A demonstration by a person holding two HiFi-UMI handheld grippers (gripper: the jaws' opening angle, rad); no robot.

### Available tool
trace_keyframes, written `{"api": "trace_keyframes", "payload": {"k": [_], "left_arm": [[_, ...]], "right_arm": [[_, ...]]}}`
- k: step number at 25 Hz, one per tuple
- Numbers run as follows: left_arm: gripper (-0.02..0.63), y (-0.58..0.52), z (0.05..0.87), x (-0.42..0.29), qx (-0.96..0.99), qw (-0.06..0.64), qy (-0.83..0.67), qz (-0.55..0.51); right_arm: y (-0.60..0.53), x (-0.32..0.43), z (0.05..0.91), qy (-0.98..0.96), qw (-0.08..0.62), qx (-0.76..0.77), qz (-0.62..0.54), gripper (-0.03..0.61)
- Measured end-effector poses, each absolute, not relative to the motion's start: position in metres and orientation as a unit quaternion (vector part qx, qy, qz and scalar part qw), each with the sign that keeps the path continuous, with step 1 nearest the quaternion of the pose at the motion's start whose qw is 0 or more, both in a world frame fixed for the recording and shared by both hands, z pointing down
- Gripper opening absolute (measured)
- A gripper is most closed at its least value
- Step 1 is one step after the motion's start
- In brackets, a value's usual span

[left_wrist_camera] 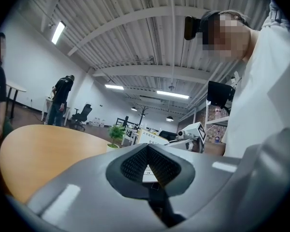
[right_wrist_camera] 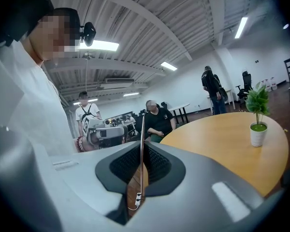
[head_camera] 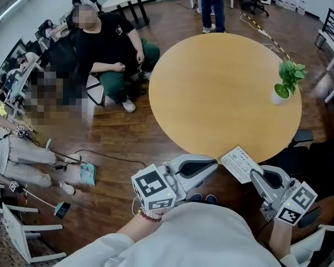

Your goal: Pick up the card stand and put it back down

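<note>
The card stand (head_camera: 240,163), a thin white printed card, is at the near edge of the round wooden table (head_camera: 222,88). My right gripper (head_camera: 256,174) is shut on it; in the right gripper view the card (right_wrist_camera: 141,144) stands edge-on, upright between the pads. I cannot tell whether it touches the tabletop. My left gripper (head_camera: 213,163) hovers at the table's near edge, left of the card, with its jaws together and nothing in them. In the left gripper view the card (left_wrist_camera: 152,137) and the right gripper (left_wrist_camera: 189,131) show beyond the left gripper's tips.
A small green plant in a white pot (head_camera: 282,90) stands at the table's right side. A seated person (head_camera: 108,49) is at the far left and another person (head_camera: 212,7) stands beyond the table. Cables and small devices lie on the wooden floor (head_camera: 89,174).
</note>
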State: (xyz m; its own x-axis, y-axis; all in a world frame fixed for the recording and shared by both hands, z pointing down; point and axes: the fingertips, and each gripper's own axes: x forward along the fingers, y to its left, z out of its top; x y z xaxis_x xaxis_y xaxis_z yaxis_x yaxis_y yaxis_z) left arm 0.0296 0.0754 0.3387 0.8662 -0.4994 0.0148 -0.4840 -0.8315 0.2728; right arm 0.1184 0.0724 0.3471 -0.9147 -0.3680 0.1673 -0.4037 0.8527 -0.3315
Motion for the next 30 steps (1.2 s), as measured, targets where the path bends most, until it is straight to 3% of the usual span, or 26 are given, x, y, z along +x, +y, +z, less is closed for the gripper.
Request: {"api": "trace_keyframes", "payload": {"k": [18, 30], "left_arm": [[-0.006, 0.092, 0.341, 0.043, 0.957, 0.145, -0.253, -0.003], [-0.006, 0.088, 0.364, -0.004, 0.953, 0.160, -0.258, -0.016]], "right_arm": [[0.077, 0.136, 0.358, -0.956, 0.049, 0.214, 0.194, 0.020], [0.074, 0.105, 0.360, -0.953, 0.055, 0.234, 0.186, 0.020]]}}
